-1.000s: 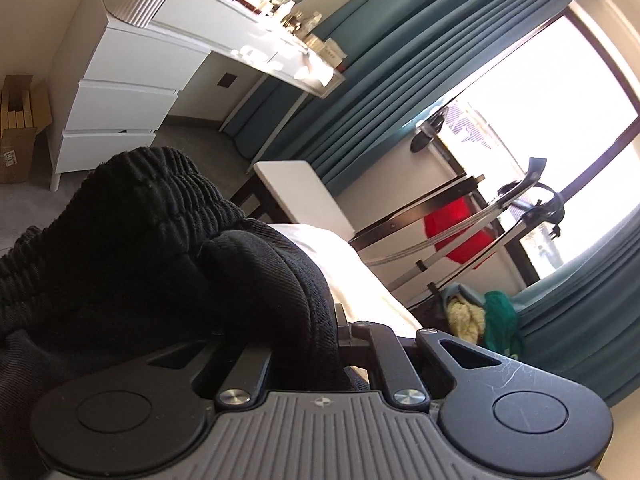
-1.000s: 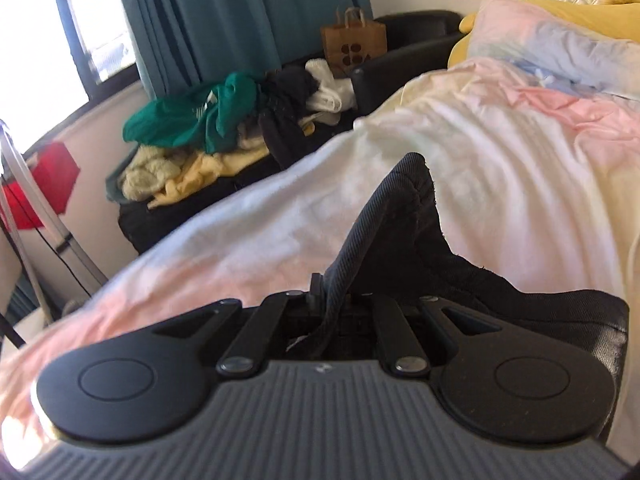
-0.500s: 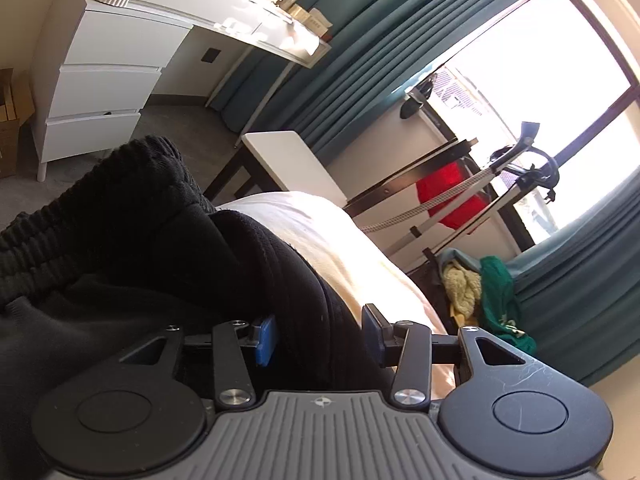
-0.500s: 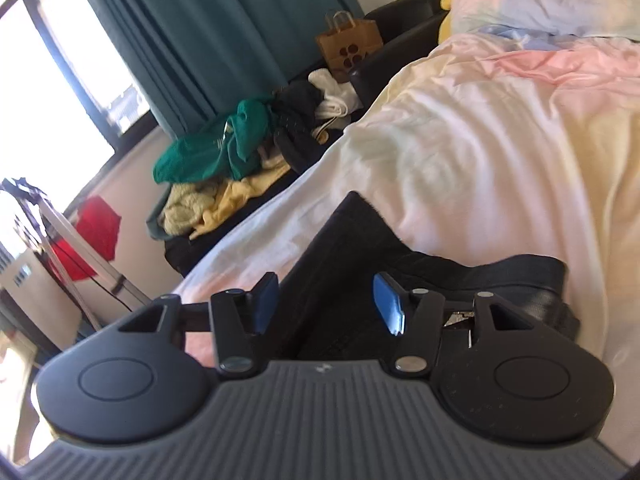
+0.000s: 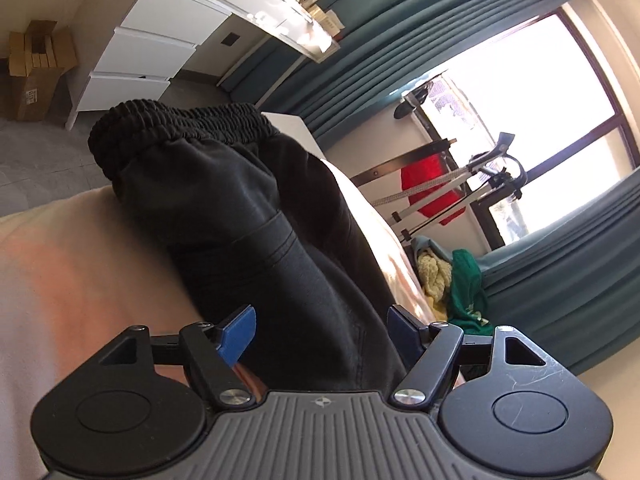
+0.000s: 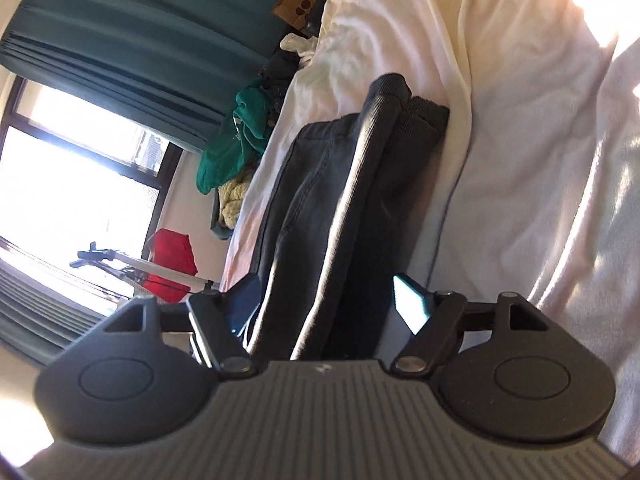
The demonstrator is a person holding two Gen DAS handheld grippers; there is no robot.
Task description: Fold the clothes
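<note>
Lying folded on the pale bedsheet are the black pants — elastic waistband at the far end in the left wrist view, doubled-over legs running back toward the camera. Left gripper has its jaws spread wide, blue pads on either side of the near end of the fabric, w/ nothing pinched; whether the pads touch the cloth can't be told.

Right gripper is likewise spread wide. In the right wrist view the pants sit as a long stacked bundle on the sheet, near end lying btwn the pads, far end showing ribbed cuffs. A strip of sunlight runs along one fold.

Bkgd, left wrist view: white dresser w/ drawers, cardboard boxes on the floor beside it, teal curtains, bright window, red cloth by a metal stand. Right wrist view: green and yellow clothes piled beside the bed — a brown paper bag farther off, near the curtains
</note>
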